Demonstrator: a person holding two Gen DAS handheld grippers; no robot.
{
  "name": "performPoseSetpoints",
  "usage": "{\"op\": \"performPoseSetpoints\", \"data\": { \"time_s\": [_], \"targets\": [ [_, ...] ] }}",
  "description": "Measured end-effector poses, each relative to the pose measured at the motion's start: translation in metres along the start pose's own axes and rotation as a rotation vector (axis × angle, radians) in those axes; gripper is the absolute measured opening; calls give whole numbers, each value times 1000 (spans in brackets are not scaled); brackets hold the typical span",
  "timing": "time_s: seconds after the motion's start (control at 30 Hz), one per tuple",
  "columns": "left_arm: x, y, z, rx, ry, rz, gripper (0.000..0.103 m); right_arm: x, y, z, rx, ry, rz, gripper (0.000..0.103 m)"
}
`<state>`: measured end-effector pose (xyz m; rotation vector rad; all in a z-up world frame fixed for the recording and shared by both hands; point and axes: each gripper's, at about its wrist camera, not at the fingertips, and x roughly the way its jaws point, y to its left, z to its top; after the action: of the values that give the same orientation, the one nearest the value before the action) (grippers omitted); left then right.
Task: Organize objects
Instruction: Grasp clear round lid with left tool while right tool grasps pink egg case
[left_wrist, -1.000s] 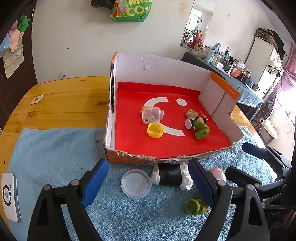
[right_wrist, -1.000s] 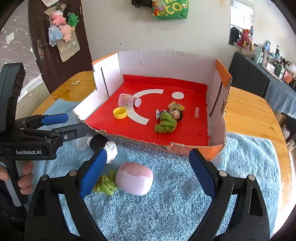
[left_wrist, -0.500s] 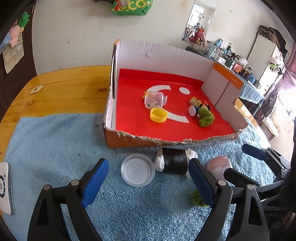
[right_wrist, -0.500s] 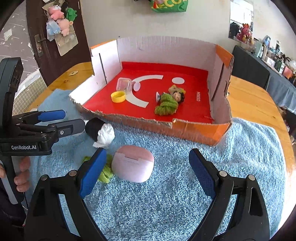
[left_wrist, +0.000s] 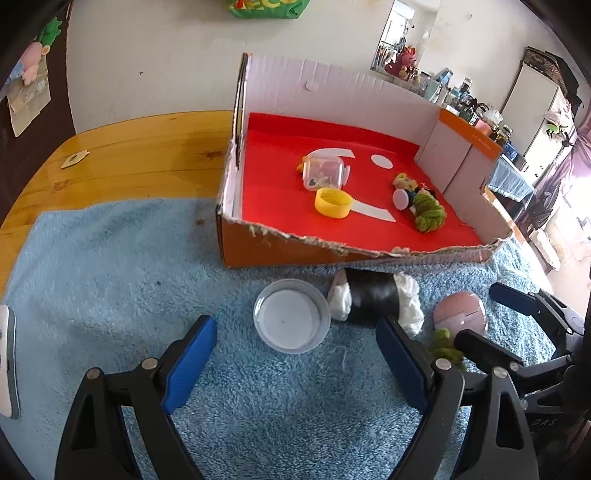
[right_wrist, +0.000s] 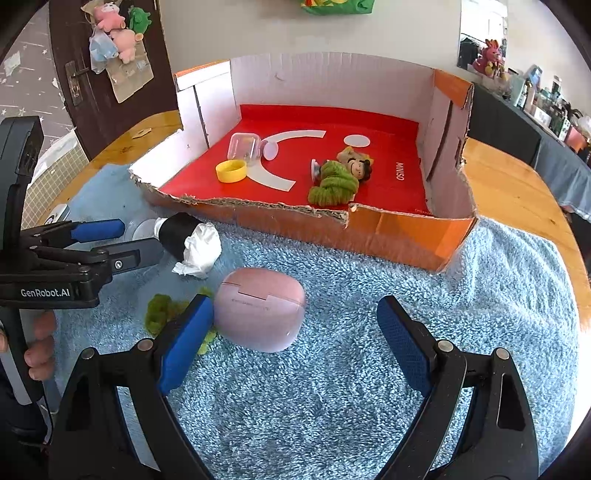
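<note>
A cardboard box (left_wrist: 280, 251) with a red floor holds a yellow cap (left_wrist: 332, 202), a clear case (left_wrist: 324, 172), a small doll (right_wrist: 356, 165) and green yarn (left_wrist: 428, 213). On the blue towel in front lie a clear round lid (left_wrist: 291, 315), a black roll stuffed with white tissue (left_wrist: 373, 301), a pink oval case (right_wrist: 260, 314) and a green yarn scrap (right_wrist: 162, 310). My left gripper (left_wrist: 295, 365) is open just short of the lid. My right gripper (right_wrist: 291, 339) is open around the pink case, apart from it.
The blue towel (right_wrist: 498, 295) covers the wooden table (left_wrist: 140, 155). A white device (left_wrist: 7, 362) lies at the towel's left edge. The box walls (right_wrist: 448, 140) stand tall at the back and right. A dark door (right_wrist: 92, 74) and a cluttered counter are behind.
Both grippers have come down and forward toward the towel. The lid now sits nearer my left gripper, and the pink case lies between the right fingers. Both stay open.
</note>
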<state>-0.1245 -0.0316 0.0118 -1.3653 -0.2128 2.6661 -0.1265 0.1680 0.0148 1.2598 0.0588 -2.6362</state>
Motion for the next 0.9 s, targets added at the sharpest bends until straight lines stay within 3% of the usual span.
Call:
{"op": "performPoseSetpoints", "data": {
  "time_s": [0.5,0.57,0.73,0.8,0.9],
  "targets": [
    [1,-1,-1,33,-22,31,87,6,4,-3,-15,-9,-22,91],
    [2,-1,-1,37,-26,36,81,6,4,-3,-14,-10,-6,86],
    [1,-1,-1,40,-38,36,73,7,10,-3,-31,1,32,60],
    [1,-2,-1,45,-42,32,69,7,12,-3,-37,0,41,54],
    [0,-3,-2,54,-43,17,58,6,12,-4,-34,0,45,54]
  ]
}}
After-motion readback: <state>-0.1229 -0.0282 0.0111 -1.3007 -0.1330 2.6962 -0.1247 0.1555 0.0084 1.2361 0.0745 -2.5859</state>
